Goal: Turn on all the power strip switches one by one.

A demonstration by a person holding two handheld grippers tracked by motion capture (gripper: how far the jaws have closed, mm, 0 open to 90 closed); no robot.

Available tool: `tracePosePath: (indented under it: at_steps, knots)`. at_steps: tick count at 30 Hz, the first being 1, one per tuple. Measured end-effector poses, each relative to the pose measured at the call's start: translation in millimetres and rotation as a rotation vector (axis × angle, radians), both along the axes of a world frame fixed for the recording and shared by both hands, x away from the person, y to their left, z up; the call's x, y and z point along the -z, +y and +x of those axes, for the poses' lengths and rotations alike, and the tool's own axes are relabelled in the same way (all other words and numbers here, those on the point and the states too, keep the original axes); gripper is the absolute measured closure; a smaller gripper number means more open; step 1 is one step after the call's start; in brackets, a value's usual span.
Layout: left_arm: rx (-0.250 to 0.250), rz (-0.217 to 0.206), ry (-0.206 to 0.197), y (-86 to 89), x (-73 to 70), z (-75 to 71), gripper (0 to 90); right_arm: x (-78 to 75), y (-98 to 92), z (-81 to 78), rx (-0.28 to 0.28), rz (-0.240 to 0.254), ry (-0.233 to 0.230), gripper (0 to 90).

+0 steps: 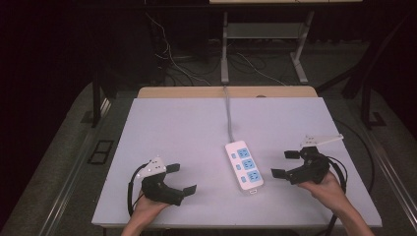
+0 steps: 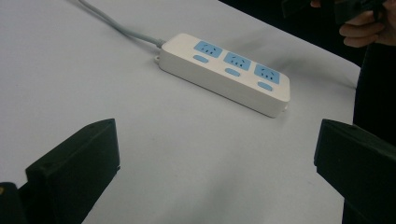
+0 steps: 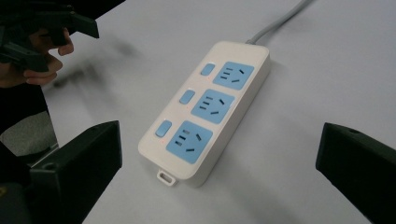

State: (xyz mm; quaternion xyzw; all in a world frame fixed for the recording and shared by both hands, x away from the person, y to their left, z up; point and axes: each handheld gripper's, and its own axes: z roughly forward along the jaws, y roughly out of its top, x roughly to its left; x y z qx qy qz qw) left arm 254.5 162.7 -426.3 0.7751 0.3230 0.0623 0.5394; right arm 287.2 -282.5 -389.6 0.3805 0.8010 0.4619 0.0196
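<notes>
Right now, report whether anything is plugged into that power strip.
Empty. All three blue sockets on the power strip show bare slots with no plug in them; its own grey cable runs off toward the table's far edge.

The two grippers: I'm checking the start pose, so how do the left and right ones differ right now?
The left gripper sits at the table's near left, well apart from the power strip; the right gripper is close beside the strip's right edge. The left gripper's grey plate lies low over its body; the right gripper's plate sticks up and outward. Shared: both are black, hand-held, jaws wide open and empty, pointing inward toward the strip.
</notes>
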Motion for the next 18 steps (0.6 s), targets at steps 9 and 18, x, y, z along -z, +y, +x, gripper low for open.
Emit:
tracePosePath:
  at_steps: [9,18]
  knots:
    - [-0.003,0.000,0.001,0.3,0.1,0.0,0.0,23.7,-15.7,-26.5,0.067,0.055,-0.014,0.2]
    - [-0.006,-0.002,0.000,1.0,-0.2,0.1,0.0,33.4,-21.8,-38.8,0.102,0.056,-0.044,0.3]
